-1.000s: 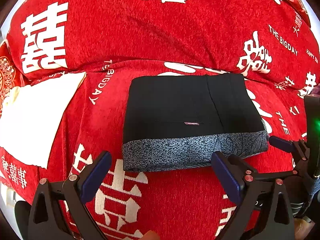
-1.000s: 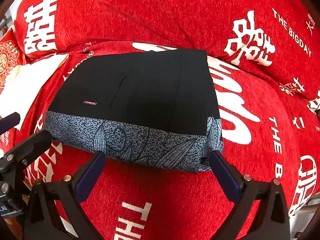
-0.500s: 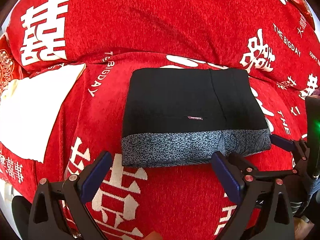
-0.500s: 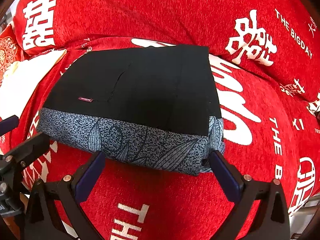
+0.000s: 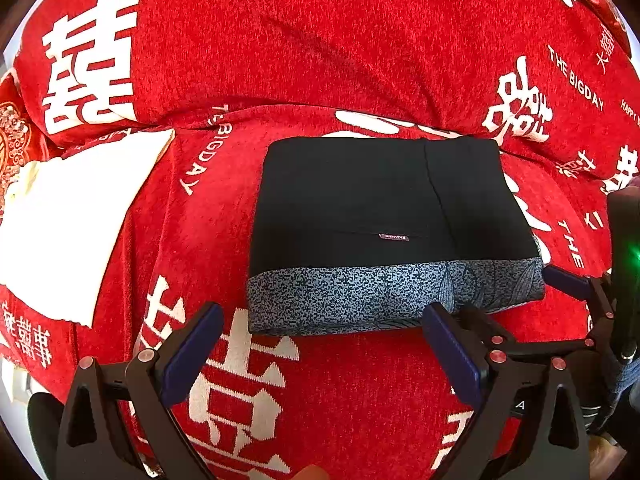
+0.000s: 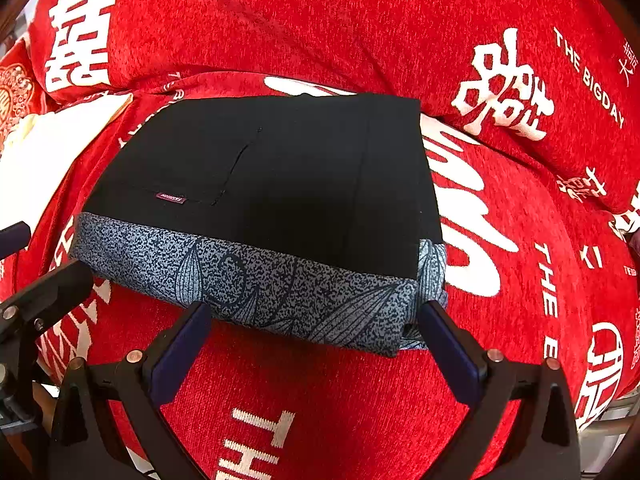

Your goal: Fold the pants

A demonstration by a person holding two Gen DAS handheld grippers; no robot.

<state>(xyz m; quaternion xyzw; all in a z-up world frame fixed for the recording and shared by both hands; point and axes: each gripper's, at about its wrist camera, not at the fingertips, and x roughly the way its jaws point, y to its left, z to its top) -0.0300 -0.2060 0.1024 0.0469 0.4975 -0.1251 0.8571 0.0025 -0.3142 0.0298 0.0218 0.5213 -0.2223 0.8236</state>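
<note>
The black pants [image 5: 372, 208] [image 6: 280, 176] lie folded into a flat rectangle on the red sofa seat, with a blue-grey patterned band along the near edge and a small label on top. My left gripper [image 5: 320, 352] hangs open just in front of that near edge, nothing between its fingers. My right gripper [image 6: 316, 348] is open too, close to the band at the pants' right corner, its right fingertip [image 6: 436, 316] almost touching the cloth. The right gripper's fingers [image 5: 568, 280] also show at the right edge of the left wrist view.
A red cover with white characters [image 5: 280, 52] [image 6: 520, 208] drapes the sofa seat and backrest. A white cloth [image 5: 68, 216] [image 6: 44, 160] lies to the left of the pants. The seat's front edge drops off at lower left [image 5: 12, 380].
Both grippers have drifted slightly back and up from the pants, which sit a little lower in the views. The pants have not moved and both grippers stay open.
</note>
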